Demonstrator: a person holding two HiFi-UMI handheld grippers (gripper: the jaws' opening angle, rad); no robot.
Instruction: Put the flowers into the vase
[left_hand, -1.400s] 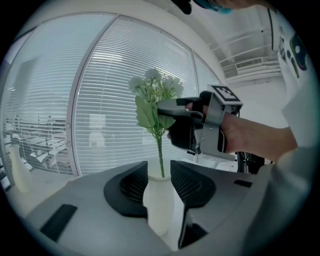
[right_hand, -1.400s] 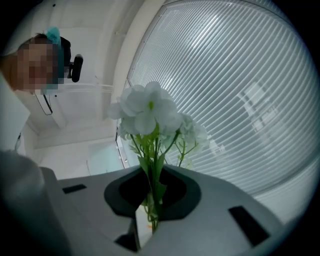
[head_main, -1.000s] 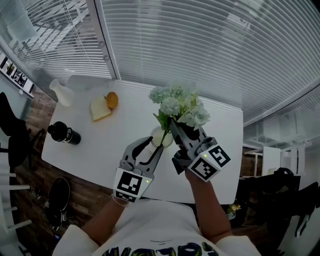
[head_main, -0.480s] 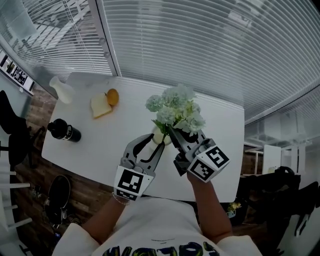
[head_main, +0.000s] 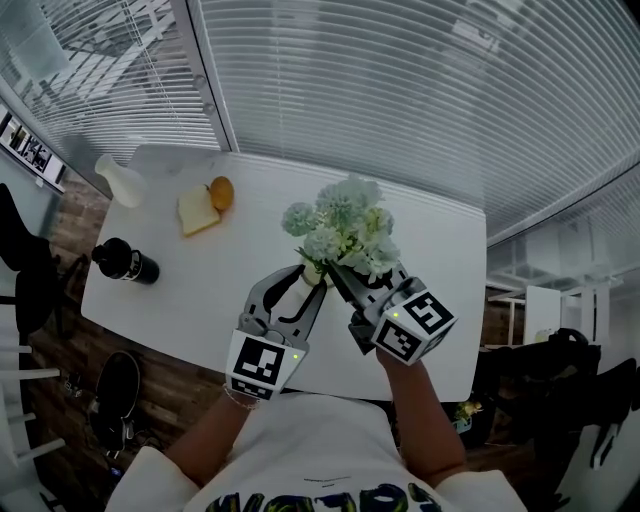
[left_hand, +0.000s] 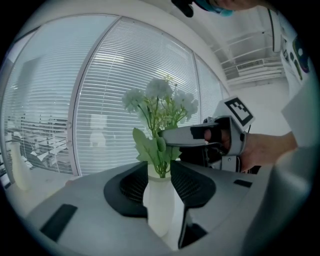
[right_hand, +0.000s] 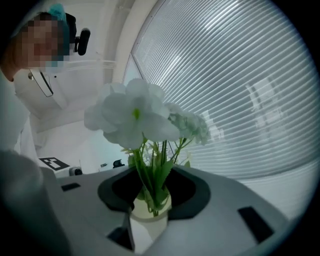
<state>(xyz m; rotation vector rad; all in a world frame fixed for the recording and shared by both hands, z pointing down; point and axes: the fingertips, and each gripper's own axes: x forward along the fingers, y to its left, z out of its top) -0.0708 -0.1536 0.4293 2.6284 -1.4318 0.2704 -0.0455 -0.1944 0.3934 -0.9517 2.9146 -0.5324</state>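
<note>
Release | flowers (right_hand: 135, 115) in vase (left_hand: 160, 202), loose between opening jaws of right gripper (head_main: 345, 282) | left gripper (head_main: 305, 283) pinching vase | next: withdraw right gripper without tugging flowers

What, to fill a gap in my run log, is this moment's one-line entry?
flowers: stems in vase | left gripper: shut on vase | right gripper: fingers opening, stems between them

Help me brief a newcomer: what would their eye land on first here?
Pale flowers stand in the white vase near the table's front edge. The left gripper clamps the vase; the right gripper's jaws are opening around the stems. A black bottle sits at the table's left end.
</note>
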